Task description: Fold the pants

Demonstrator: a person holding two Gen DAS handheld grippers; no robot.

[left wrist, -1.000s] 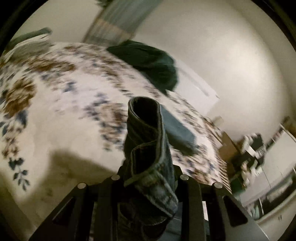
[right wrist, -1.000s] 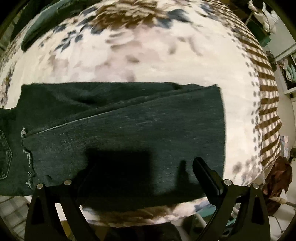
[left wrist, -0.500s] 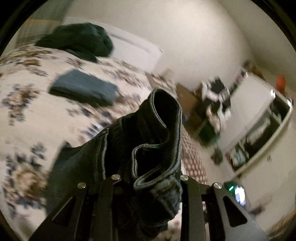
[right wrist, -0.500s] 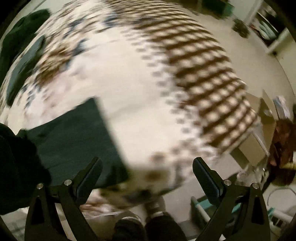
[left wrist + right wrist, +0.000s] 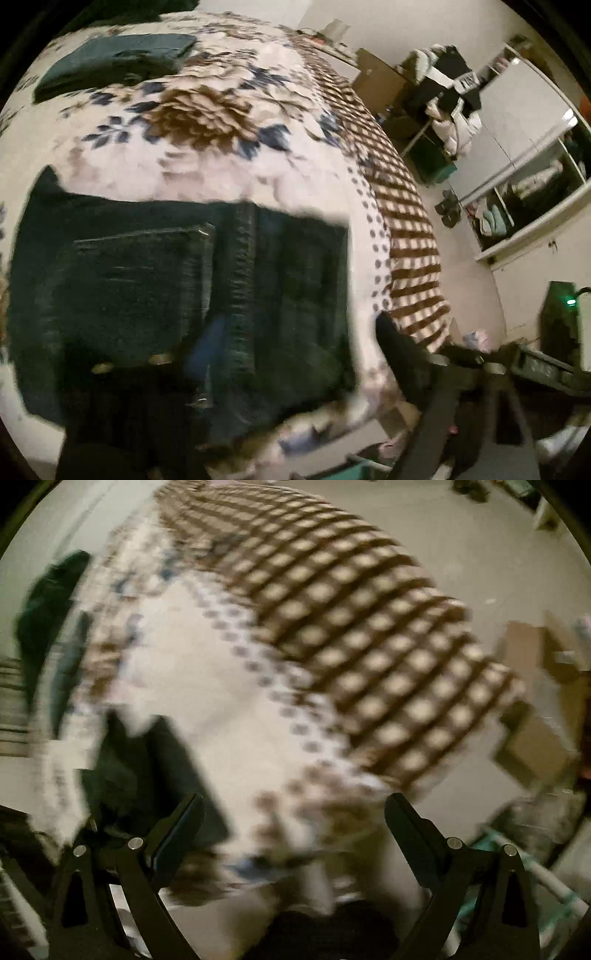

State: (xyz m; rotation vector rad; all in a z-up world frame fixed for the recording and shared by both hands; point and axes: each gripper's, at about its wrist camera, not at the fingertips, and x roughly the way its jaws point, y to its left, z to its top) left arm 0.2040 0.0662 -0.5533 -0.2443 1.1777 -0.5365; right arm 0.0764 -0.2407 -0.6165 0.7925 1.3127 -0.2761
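L wrist view, blurred: the dark jeans [image 5: 177, 295] lie folded flat on the floral blanket [image 5: 207, 122] near its checked edge, back pocket up, w/ another folded dark garment [image 5: 110, 62] well apart at the far side; only 1 finger [image 5: 399, 350] of the left gripper [image 5: 280, 373] shows clearly at lower right, the other lost in the dark denim, so can't tell its state. R wrist view, also blurred: right gripper [image 5: 293, 827] has both fingers spread wide w/ nothing between them, above the blanket's checked border, and a corner of the jeans [image 5: 147, 775] sits by its left finger [image 5: 177, 830].
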